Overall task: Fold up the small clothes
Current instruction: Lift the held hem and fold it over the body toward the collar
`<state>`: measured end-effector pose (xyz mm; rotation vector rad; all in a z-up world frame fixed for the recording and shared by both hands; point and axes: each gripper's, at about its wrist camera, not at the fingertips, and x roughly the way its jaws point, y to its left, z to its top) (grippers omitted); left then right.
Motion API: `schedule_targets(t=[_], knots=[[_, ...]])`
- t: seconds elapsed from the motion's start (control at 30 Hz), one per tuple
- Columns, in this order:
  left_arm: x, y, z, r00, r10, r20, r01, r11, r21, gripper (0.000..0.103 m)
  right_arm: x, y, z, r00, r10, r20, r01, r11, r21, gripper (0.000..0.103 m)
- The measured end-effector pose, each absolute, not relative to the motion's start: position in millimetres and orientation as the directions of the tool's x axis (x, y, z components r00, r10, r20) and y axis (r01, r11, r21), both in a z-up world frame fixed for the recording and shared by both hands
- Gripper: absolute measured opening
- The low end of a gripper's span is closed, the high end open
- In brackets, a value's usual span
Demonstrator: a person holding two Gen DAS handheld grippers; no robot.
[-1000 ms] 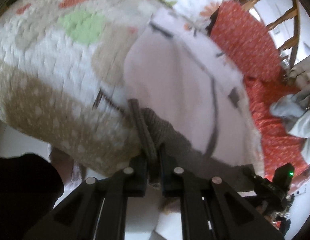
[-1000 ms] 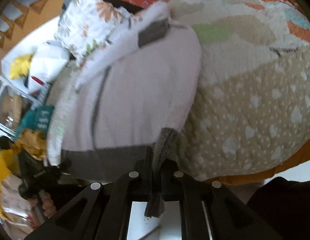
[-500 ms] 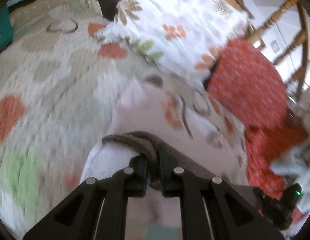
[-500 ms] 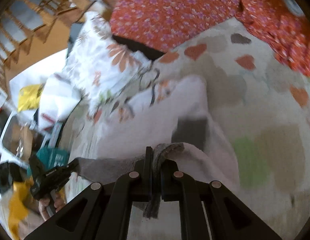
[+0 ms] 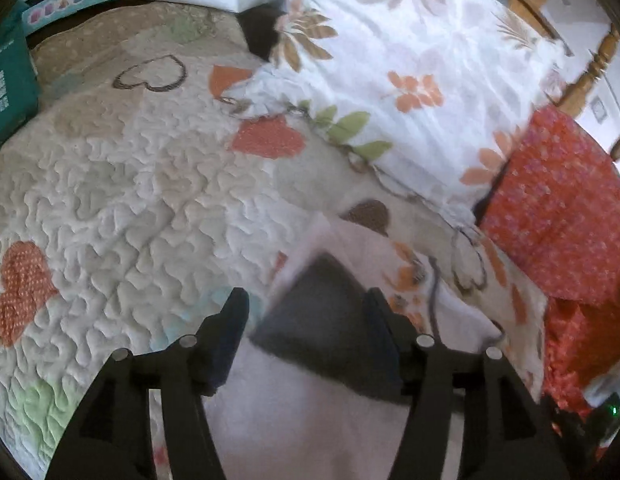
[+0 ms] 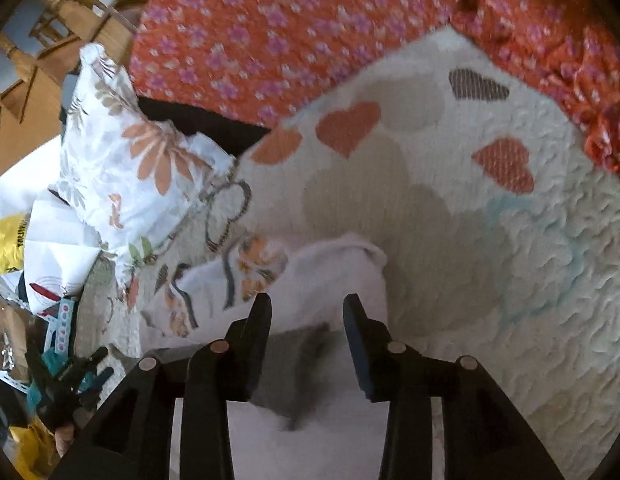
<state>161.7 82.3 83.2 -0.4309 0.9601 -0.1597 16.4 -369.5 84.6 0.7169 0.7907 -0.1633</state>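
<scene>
Lying folded on the quilt [image 5: 121,200] is one small white garment [image 5: 310,412] with a grey band [image 5: 322,332] and an orange flower print [image 6: 257,264] on the part beyond the fold. Two grippers hang over it, one in each wrist view. On the left gripper [image 5: 305,312] the jaws are opening; the grey band shows in the gap between the two black fingers [image 5: 229,328], but neither pad presses on it, so the cloth is released. On the right gripper [image 6: 305,316] the jaws are opening too, with the grey band and white cloth lying under the gap and free of both pads. One quilt covers the bed, cream with stitched swirls and hearts; in the right wrist view three orange hearts [image 6: 348,126] and one brown striped heart [image 6: 476,86] can be counted on it. One white pillow [image 5: 422,80] printed with flowers and leaves sits just beyond the garment, and one orange sheet [image 6: 310,28] with small pink flowers lies past that. One teal box [image 5: 9,84] stands at the quilt's far left edge, and wooden rails [image 5: 590,68] rise behind the pillow.
</scene>
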Motion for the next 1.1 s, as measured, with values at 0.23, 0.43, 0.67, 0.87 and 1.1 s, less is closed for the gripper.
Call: schedule_targets(t=[0.23,0.43,0.67,0.87,1.1], knots=[[124,65,89,0.573,-0.238,-0.784,0.072,0.968,-0.242,0.065,13,-297,91,0.624,0.192,-0.758,0.227,0.883,0.411,0.041],[119,58,65,0.488,-0.199,-0.850,0.110,0.980,-0.166,0.067,41,-258,53,0.468,0.175,-0.866,0.136,0.954,0.266,0.041],[123,59,58,0.476,-0.157,-0.865,0.097,0.987,-0.125,0.067,93,-292,38,0.529,-0.171,-0.831,0.301,0.954,-0.005,0.041],[119,54,65,0.500,-0.147,-0.854,0.106,0.988,-0.108,0.067,86,-271,53,0.562,-0.256,-0.786,0.259,0.958,-0.126,0.054],[107,60,76,0.560,-0.084,-0.824,0.098,0.995,-0.035,0.070,73,-264,74,0.604,-0.267,-0.751,0.288,0.952,-0.107,0.064]])
